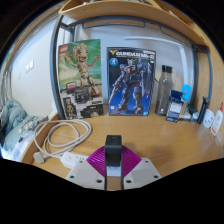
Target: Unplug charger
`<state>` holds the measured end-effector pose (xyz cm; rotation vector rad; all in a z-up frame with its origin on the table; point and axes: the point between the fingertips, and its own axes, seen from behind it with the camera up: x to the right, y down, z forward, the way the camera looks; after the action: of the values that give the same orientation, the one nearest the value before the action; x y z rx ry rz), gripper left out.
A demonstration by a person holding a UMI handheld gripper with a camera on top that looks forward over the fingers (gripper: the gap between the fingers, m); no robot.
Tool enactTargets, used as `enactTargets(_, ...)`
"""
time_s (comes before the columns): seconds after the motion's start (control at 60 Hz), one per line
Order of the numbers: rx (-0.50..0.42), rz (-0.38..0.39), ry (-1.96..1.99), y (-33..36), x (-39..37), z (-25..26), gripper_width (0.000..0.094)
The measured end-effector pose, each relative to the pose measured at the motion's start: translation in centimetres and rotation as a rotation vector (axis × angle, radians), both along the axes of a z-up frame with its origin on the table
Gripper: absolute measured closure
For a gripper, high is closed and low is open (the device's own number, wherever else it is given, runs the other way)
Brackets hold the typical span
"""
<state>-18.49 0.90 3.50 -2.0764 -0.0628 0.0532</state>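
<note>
A small black charger (113, 149) stands upright between my two magenta pads (98, 159), and both fingers press on its sides. My gripper (113, 160) is shut on it, low over the wooden table (150, 135). A white power strip (72, 158) lies just to the left of the fingers, and the charger looks apart from it. A coiled white cable (60, 133) lies beyond the strip. The charger's underside and prongs are hidden by the fingers.
Two tall boxes lean against the back wall: one with a tree-like figure (82, 80) and one with a robot model (130, 80). Small bottles and a blue item (184, 98) stand at the right. A grey cloth (12, 122) lies at the far left.
</note>
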Motion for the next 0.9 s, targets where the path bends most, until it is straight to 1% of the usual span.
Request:
enactTargets(0.05,-0.004,-0.013,0.017,0.0,0.0,0.0,0.0758)
enactTargets(0.067,-0.003,-0.012,0.015,0.0,0.0,0.0,0.0717)
enactTargets(0.083,-0.001,-0.010,0.011,0.0,0.0,0.0,0.0777)
enactTargets(0.15,-0.014,-0.007,-0.001,0.0,0.0,-0.1,0.0773)
enactTargets(0.167,-0.025,-0.008,0.003,0.0,0.0,-0.1,0.0793)
enactTargets(0.183,-0.041,-0.009,0.010,0.0,0.0,-0.2,0.0792)
enactTargets(0.217,-0.088,-0.007,0.027,0.0,0.0,-0.3,0.0816)
enactTargets(0.283,-0.185,-0.019,0.125,-0.1,0.0,-0.4,0.0825)
enactTargets(0.3,-0.202,-0.012,0.136,-0.2,-0.1,-0.3,0.0826)
enactTargets(0.333,-0.219,0.014,0.135,-0.6,-0.1,-0.2,0.0827)
enactTargets(0.383,-0.219,0.025,0.137,-1.0,0.0,0.5,0.0825)
enactTargets(0.417,-0.104,0.006,0.153,0.4,0.8,4.5,0.0833)
enactTargets(0.45,0.054,-0.006,0.092,2.4,2.2,10.5,0.0834)
enactTargets(0.483,0.189,0.001,0.018,4.1,3.0,16.2,0.0834)
enactTargets(0.5,0.237,0.002,0.013,5.7,2.9,18.7,0.0836)
enactTargets(0.517,0.270,0.025,0.015,5.5,2.4,20.5,0.0836)
enactTargets(0.583,0.314,0.102,0.089,6.5,2.2,26.4,0.0836)
enactTargets(0.667,0.338,0.107,0.043,5.8,5.8,31.3,0.0836)
enactTargets(0.717,0.305,0.113,0.032,5.6,8.8,32.3,0.0835)
enactTargets(0.767,0.255,0.101,0.018,5.0,12.0,31.2,0.0837)
enactTargets(0.8,0.192,0.088,-0.014,4.6,14.4,29.0,0.0837)
enactTargets(0.85,0.100,0.045,-0.031,4.1,17.4,25.2,0.0837)
enactTargets(0.9,-0.037,0.032,-0.028,2.9,19.7,20.1,0.0838)
